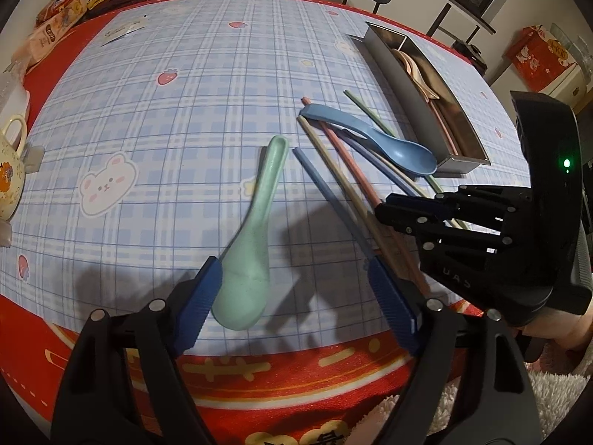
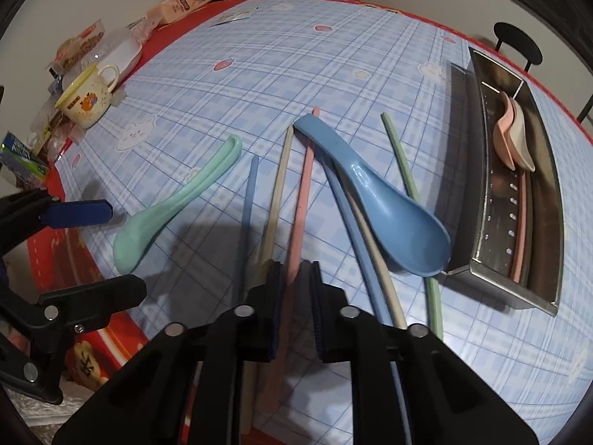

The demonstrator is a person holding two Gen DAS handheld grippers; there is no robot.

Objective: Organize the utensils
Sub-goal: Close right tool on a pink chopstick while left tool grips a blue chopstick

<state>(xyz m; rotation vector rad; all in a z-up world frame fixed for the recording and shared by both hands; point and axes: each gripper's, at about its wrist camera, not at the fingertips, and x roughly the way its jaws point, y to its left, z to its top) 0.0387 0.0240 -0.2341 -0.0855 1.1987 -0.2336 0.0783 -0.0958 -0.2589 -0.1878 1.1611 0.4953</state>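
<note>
Your right gripper (image 2: 295, 274) is clamped tight on the matte pink chopstick (image 2: 304, 170). Your left gripper (image 1: 296, 296) gapes wide around the speckled mint spoon (image 1: 252, 244), with its ribbed blue pads (image 1: 389, 296) off it. The shiny steel tray (image 2: 493, 200) sits at 2 o'clock, the glossy blue spoon (image 2: 389, 207) beside it.

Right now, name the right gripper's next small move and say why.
Probably lift straight up. The right gripper is shut on the pink chopstick, which lies on the tablecloth among other chopsticks, and the metal tray where a pink one already lies stands to its right.
</note>
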